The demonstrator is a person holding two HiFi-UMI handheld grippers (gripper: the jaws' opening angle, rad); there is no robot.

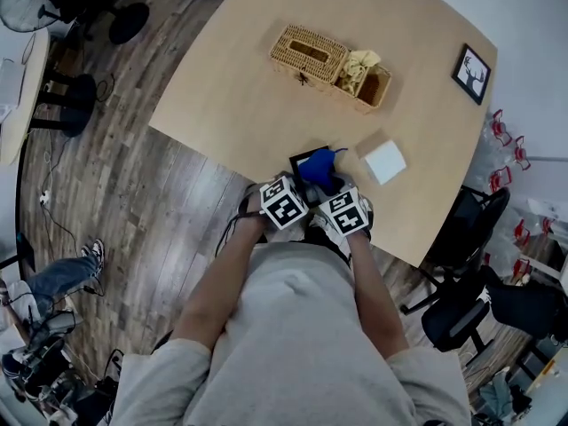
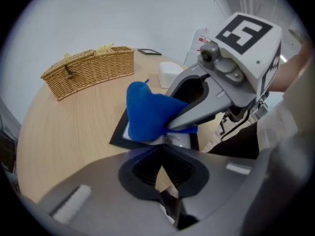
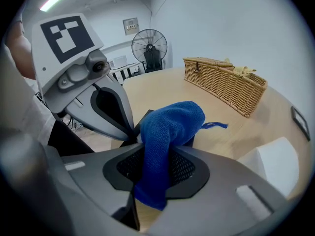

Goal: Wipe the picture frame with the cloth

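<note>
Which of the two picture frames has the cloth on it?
The picture frame at the near edge of the table: the blue cloth, held in the right gripper, lies on it. The other frame sits bare at the far right.

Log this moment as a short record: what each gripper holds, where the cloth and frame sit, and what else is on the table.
left gripper: jaws closed at the near edge of the picture frame, apparently gripping it
right gripper: jaws shut on the blue cloth
cloth position: bunched on top of the frame, covering much of it
frame position: lying on the table, at the edge nearest the person
other items: wicker basket, white pad, second frame at the far corner
</note>
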